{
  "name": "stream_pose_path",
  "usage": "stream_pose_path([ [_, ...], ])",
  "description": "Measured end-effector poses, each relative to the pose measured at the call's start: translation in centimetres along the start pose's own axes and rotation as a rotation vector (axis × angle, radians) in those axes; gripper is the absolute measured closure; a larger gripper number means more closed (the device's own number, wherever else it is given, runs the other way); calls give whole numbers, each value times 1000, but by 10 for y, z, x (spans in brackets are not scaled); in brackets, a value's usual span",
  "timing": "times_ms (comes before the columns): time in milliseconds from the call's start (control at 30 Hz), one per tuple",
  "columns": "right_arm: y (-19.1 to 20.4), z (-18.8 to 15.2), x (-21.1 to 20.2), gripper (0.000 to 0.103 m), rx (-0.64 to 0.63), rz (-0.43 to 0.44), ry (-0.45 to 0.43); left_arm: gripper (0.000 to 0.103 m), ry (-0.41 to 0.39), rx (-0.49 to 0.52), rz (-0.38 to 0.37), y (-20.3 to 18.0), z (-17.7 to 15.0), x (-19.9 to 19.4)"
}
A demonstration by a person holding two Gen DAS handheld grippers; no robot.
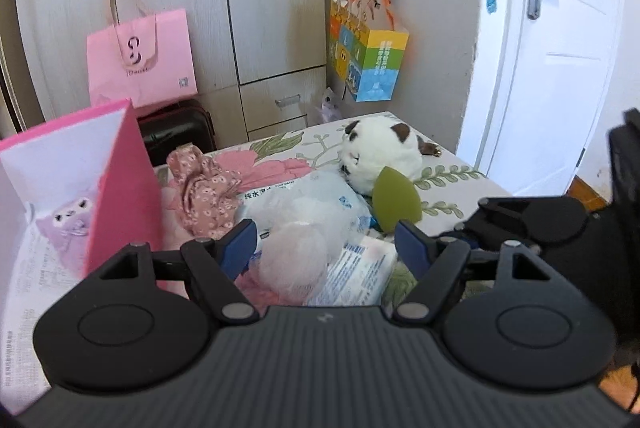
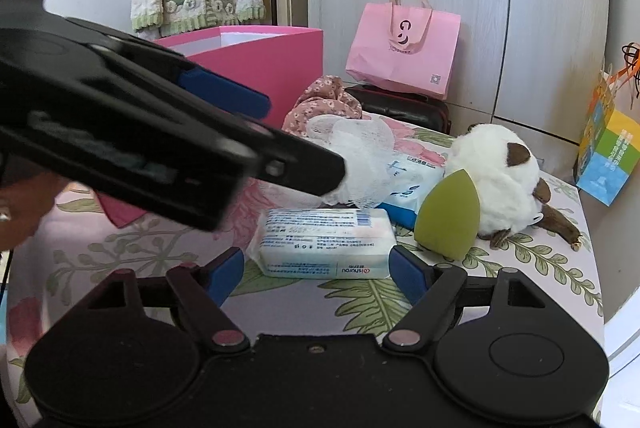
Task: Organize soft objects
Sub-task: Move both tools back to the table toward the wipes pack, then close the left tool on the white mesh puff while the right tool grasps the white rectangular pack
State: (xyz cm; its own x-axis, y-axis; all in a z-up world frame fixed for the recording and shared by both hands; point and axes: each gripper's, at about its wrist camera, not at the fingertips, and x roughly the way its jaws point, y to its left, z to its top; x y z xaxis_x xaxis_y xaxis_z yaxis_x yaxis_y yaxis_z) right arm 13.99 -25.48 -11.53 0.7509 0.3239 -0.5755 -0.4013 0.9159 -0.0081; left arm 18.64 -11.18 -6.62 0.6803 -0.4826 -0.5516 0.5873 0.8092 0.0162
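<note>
Two grippers over a floral-covered surface (image 2: 120, 260). Right gripper (image 2: 316, 268) fingers stand wide apart, straddling a white tissue pack (image 2: 324, 244) without pressing it. Left gripper (image 1: 326, 248) fingers also spread wide, a white mesh puff (image 1: 296, 256) between them; contact unclear, no visible squeeze. Beyond: green teardrop sponge (image 2: 446, 216) leaning against white-and-brown plush toy (image 2: 496, 180), blue wet-wipes pack (image 2: 404, 184) under the puff, pink floral cloth (image 2: 324, 100) behind. Pink open box (image 2: 256, 56) stands at far left; pink paper bag (image 2: 404, 48) against the wardrobe.
</note>
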Motion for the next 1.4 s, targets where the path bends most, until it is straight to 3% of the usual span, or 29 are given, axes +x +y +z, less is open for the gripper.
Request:
stream_pose_path([
  [133, -6, 3, 8, 13, 18, 13, 14, 29, 20, -41, 22, 7, 0, 26],
  [367, -7, 7, 17, 12, -6, 18, 49, 31, 61, -119, 13, 19, -6, 45],
  [433, -6, 9, 20, 11, -19, 16, 58, 45, 61, -108, 22, 17, -7, 46],
  [500, -7, 13, 26, 11, -26, 11, 72, 51, 62, -100, 30, 16, -7, 47],
  [800, -9, 12, 32, 10, -16, 12, 76, 64, 34, -86, 41, 10, -9, 42],
  [1067, -8, 9, 28, 19, -16, 17, 60, 66, 21, -119, 32, 12, -10, 39],
  [1400, 1, 2, 16, 21, -6, -11, 37, 66, -16, -158, 16, 18, -11, 13],
])
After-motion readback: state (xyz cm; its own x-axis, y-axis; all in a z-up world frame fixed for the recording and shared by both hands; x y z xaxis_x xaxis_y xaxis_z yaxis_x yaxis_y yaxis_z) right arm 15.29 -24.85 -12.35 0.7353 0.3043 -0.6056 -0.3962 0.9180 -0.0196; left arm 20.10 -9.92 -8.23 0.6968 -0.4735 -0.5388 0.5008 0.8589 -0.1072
